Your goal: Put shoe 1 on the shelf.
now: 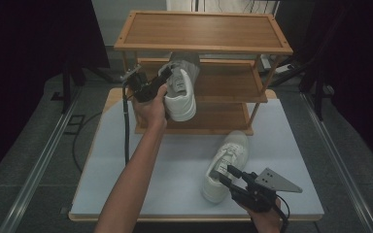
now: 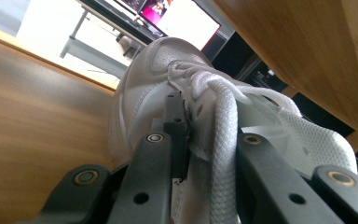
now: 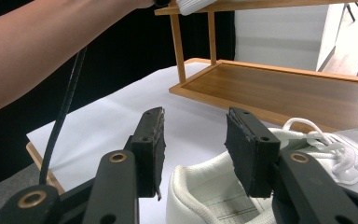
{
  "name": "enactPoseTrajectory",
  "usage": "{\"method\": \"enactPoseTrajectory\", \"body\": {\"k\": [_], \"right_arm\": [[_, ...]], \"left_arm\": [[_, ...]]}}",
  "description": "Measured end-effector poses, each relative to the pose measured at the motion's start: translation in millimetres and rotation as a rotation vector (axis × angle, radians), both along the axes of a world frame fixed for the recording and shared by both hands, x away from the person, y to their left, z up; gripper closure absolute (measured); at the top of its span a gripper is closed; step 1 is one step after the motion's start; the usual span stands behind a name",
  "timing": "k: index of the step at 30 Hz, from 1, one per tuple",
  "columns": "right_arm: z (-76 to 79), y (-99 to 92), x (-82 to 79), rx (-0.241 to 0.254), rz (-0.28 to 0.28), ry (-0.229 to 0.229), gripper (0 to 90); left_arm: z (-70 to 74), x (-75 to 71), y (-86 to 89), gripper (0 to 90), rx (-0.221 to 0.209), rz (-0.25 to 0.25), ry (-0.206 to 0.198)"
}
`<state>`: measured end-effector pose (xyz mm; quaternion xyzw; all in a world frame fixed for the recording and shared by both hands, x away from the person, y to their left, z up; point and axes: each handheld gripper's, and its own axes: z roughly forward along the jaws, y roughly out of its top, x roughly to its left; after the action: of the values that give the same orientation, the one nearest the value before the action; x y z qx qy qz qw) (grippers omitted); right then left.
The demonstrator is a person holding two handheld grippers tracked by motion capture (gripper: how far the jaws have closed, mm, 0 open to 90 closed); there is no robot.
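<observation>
Shoe (image 1: 180,92) clamped at its collar in your left gripper (image 1: 148,86) hangs at the rack's (image 1: 204,46) middle shelf, so slide it toe-first toward 12 o'clock and level before letting go, while your right gripper (image 1: 230,175) waits open over the second shoe (image 1: 223,167).

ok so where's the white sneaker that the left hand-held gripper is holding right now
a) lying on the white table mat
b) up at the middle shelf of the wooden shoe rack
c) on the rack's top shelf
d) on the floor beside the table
b: the left hand-held gripper is shut on the white sneaker and holds it at the middle shelf of the wooden shoe rack.
</observation>
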<state>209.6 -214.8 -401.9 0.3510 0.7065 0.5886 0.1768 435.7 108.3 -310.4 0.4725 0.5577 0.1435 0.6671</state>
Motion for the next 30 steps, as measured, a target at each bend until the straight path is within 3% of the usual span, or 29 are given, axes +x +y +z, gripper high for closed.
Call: {"method": "enactPoseTrajectory", "body": {"k": [10, 15, 18, 21, 28, 30], "right_arm": [[2.4, -2.5, -2.2, 0.007, -0.004, -0.008, 56.3], [2.0, -2.9, -1.7, 0.005, -0.006, -0.009, 56.3], [1.6, -2.3, -2.0, 0.002, -0.006, -0.008, 56.3], [1.8, -1.5, -2.6, 0.002, -0.002, -0.009, 56.3], [-0.3, 1.0, -2.4, -0.005, 0.004, -0.004, 56.2], [-0.4, 1.8, -2.7, -0.007, 0.005, -0.004, 56.2]], "left_arm": [[0.9, 16.2, -4.1, 80.5, 0.006, 0.025, 0.017], [-2.6, 22.4, -7.0, 77.6, 0.018, 0.012, 0.039], [-2.9, 23.2, -9.1, 76.0, 0.011, 0.016, 0.031], [-3.0, 25.1, -10.8, 73.4, 0.017, -0.014, 0.025], [-4.4, 28.5, -8.3, 56.6, -0.070, -0.065, 0.007], [-1.0, 26.2, -7.4, 56.6, -0.084, -0.062, -0.007]]}}
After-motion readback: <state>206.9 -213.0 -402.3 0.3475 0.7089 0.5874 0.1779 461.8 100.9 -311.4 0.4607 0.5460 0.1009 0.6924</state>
